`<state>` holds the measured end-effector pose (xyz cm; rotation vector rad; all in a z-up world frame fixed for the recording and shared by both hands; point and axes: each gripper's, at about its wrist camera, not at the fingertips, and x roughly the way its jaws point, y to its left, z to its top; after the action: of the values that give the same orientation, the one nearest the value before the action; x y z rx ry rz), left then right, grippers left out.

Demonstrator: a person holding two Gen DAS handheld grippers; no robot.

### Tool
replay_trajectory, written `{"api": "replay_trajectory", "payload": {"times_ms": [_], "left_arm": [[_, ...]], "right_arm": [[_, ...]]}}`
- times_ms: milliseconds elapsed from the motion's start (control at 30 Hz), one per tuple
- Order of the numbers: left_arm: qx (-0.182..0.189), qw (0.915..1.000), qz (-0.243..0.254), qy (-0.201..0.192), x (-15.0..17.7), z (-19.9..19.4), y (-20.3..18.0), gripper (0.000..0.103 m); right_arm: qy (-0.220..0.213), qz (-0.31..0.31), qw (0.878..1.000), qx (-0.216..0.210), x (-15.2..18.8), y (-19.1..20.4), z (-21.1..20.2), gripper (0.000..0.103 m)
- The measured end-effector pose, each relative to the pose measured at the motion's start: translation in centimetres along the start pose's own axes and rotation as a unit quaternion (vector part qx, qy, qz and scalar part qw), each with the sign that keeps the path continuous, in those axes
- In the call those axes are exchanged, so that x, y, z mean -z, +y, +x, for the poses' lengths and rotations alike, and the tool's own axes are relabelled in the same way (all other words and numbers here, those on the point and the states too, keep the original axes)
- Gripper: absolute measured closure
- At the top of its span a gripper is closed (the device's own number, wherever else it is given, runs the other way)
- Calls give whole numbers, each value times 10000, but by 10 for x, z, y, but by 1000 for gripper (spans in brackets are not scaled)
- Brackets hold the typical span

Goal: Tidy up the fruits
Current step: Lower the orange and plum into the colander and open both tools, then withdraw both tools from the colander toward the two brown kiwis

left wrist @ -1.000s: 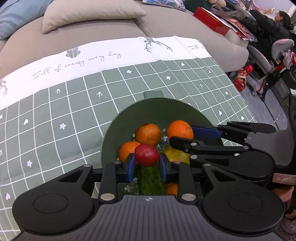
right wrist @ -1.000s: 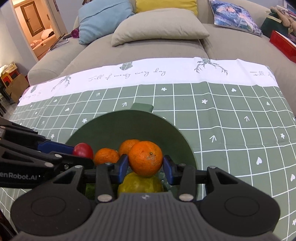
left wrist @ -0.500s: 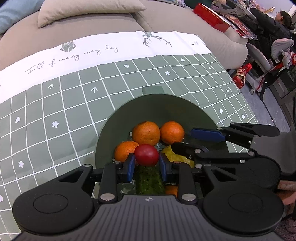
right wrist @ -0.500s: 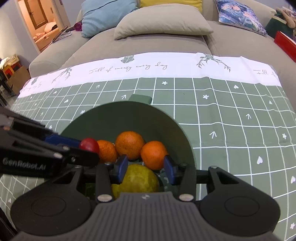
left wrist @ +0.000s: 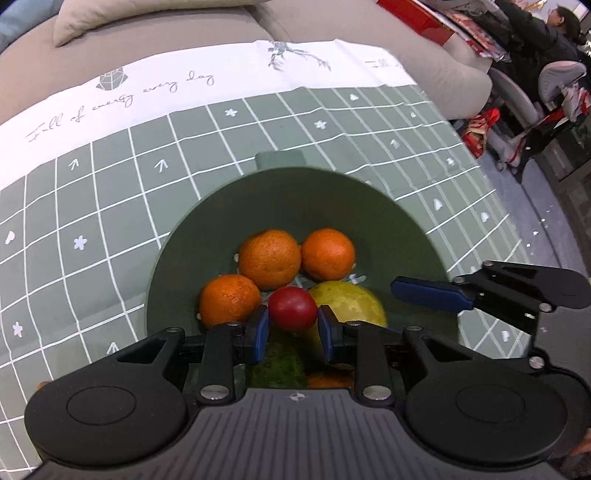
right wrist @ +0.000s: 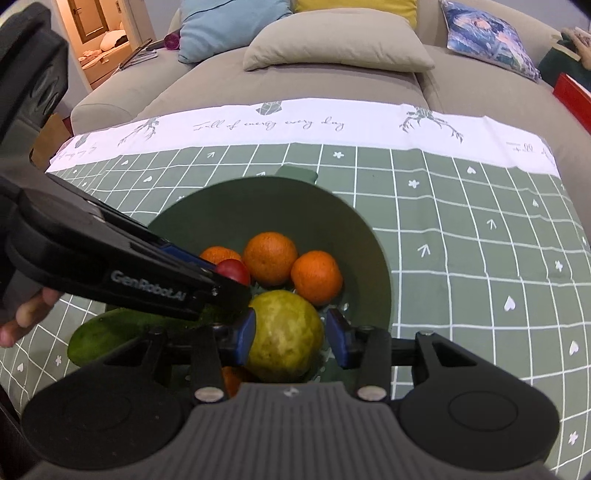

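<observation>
A dark green bowl on the checked cloth holds three oranges, a yellow-green pear-like fruit and a green cucumber. My left gripper is shut on a small red tomato just above the fruit in the bowl. My right gripper is open and empty, its pads either side of the yellow-green fruit, not pressing it. It shows at the right of the left wrist view.
The green and white checked tablecloth covers the table. A grey sofa with cushions stands behind it. A person sits at a desk at far right. A red box lies on the sofa.
My right gripper has let go of the orange, which now lies in the bowl, and has opened and drawn back. My left gripper has lowered the tomato toward the fruit.
</observation>
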<state>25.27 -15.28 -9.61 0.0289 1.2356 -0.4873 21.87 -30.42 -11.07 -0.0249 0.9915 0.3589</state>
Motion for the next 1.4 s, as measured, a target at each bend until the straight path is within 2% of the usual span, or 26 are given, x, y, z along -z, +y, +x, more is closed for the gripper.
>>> {"api": "replay_trajectory", "payload": {"times_ms": [200,267,333,367,533,767,800,967,1100,1400], "left_arm": [[-57,9999,-110,75,1,1,3,72],[-55,9998,-149,90,2,-1,3,67],[-1,9997,-234,48,2,-6,5,55],[47,9996,-285,19,2,-8,6,54],[116,9992,-299,-230,4,-31,7,54],[-25,9972,-285,-686,17,-79,7,54],[-54,9967,-265,-768,21,-87,8,54],[-146,9939,-200,-1079,39,-114,12,54],[-235,9909,-229,-1306,58,-133,20,54],[-487,9846,-413,-1627,102,-152,41,54]], "right_arm": [[12,34,10000,-15,3,4,0,63],[8,56,10000,-16,3,5,-1,63],[-5,63,10000,-8,4,6,-3,63],[-13,61,10000,-4,4,7,-5,63],[-84,97,9999,13,5,13,-16,63],[-319,223,9992,20,9,31,-41,61],[-358,240,9991,22,9,35,-45,57],[-547,186,9983,-38,14,60,-60,54],[-642,74,9979,-54,18,83,-67,48],[-873,-345,9955,-129,32,138,-79,46]]}}
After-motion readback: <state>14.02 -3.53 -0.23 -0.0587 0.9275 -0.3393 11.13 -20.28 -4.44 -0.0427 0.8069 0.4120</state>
